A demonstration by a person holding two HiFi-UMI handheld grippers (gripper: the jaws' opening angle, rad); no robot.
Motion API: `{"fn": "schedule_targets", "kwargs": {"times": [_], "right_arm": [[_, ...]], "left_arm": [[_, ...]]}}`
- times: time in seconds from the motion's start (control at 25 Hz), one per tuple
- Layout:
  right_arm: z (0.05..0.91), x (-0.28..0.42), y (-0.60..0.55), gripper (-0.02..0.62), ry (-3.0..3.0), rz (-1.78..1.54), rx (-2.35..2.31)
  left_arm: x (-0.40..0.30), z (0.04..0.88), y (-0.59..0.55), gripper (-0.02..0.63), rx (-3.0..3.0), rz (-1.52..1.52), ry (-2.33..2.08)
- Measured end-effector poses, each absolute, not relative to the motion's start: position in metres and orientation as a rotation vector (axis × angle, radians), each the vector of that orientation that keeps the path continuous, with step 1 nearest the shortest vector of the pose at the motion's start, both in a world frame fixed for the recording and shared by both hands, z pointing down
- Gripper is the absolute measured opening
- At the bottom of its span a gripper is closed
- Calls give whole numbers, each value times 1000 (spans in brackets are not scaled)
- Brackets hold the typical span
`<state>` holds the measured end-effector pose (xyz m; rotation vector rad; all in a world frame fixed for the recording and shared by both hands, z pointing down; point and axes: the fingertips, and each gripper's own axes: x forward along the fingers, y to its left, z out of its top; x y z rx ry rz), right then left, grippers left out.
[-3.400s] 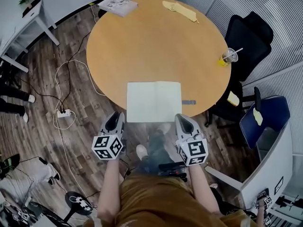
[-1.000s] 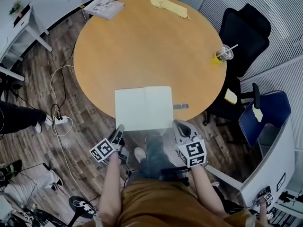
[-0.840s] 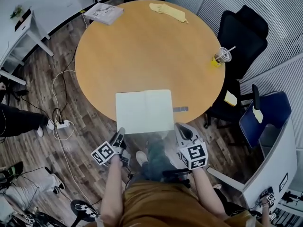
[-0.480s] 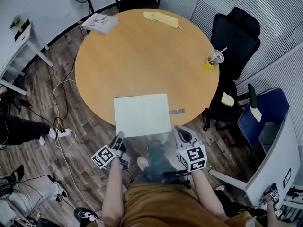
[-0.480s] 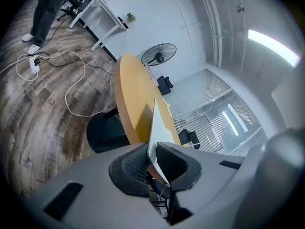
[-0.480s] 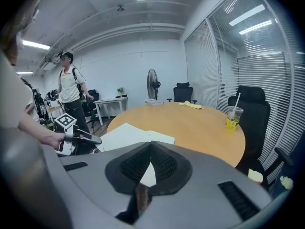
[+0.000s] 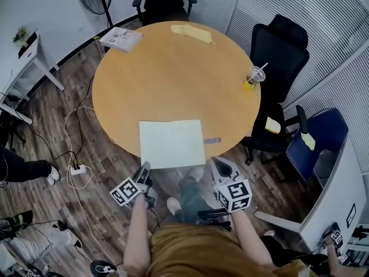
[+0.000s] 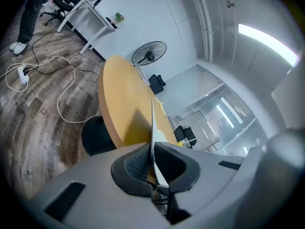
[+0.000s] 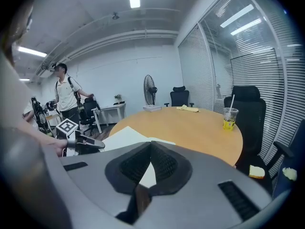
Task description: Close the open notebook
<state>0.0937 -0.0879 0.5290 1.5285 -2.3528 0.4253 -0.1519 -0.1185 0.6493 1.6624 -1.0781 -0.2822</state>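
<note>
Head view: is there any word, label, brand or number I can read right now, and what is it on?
No text is readable in any view.
Pages of the open notebook: blank.
Print on the booklet: too small to read.
On the cup: no legible label.
Cubes on the left gripper and right gripper: square patterns only, no letters.

Observed open notebook [image 7: 172, 143] flat on round table [image 7: 173, 79], near-left corner at left gripper [image 7: 145, 168] fingertips; near-right corner just beside right gripper [image 7: 217, 164] fingertips.
</note>
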Motion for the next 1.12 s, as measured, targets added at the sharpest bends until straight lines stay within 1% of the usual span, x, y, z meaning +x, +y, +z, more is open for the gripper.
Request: {"fn": "schedule_targets", "kwargs": {"times": [1.12], "right_arm": [[521,108,-81,12,-2327,411,1587]], "left_arm": [[-111,594,-126,38,2102,155,-1182]]}}
